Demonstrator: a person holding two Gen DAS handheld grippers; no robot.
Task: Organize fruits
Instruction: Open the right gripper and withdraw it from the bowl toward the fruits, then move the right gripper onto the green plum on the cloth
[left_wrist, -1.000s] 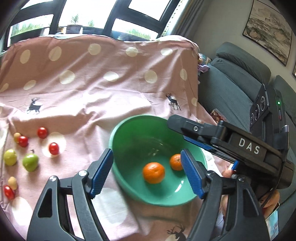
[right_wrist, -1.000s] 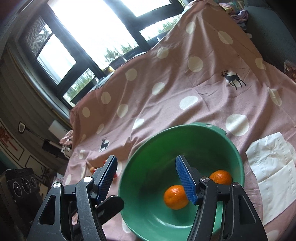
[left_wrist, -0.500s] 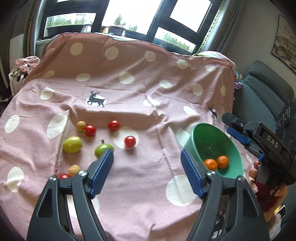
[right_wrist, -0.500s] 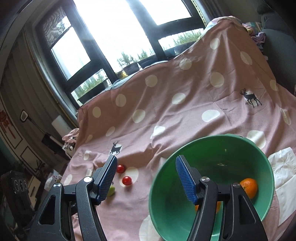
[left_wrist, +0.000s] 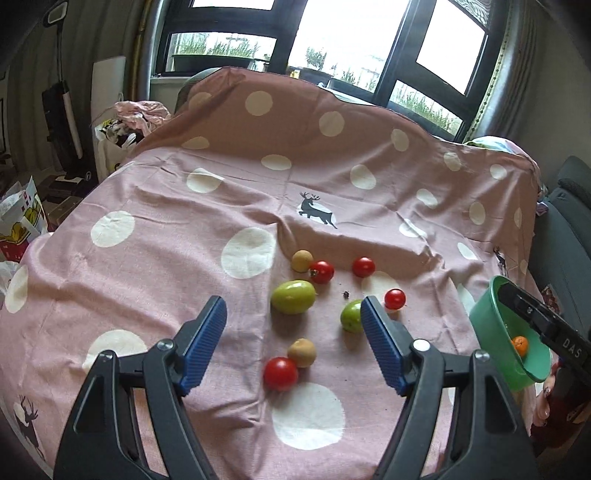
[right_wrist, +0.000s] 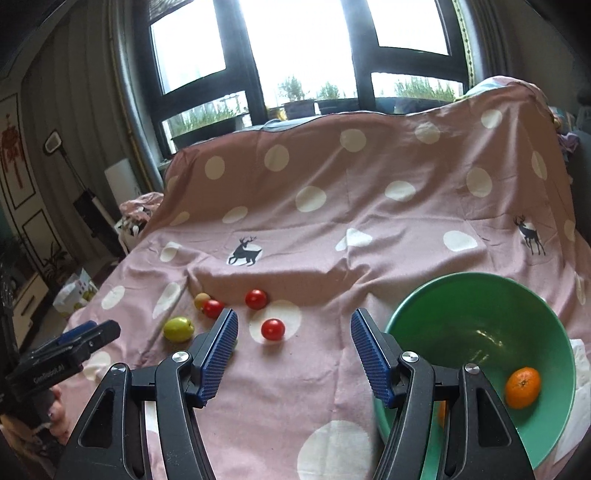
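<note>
My left gripper (left_wrist: 293, 345) wide open, empty, over pink dotted cloth (left_wrist: 166, 258). Fruit cluster ahead: green fruit (left_wrist: 293, 296), second green fruit (left_wrist: 351, 315) partly behind my right-side pad, red tomatoes (left_wrist: 280, 373) (left_wrist: 394, 298), tan fruit (left_wrist: 302, 352) touching nearest tomato. My right gripper (right_wrist: 293, 354) open, empty; red tomato (right_wrist: 273, 329) lies beyond gap. Green bowl (right_wrist: 535, 295) just right of it, orange (right_wrist: 522, 387) inside, another orange half hidden behind finger. Windows behind, sofa at right edge.
</note>
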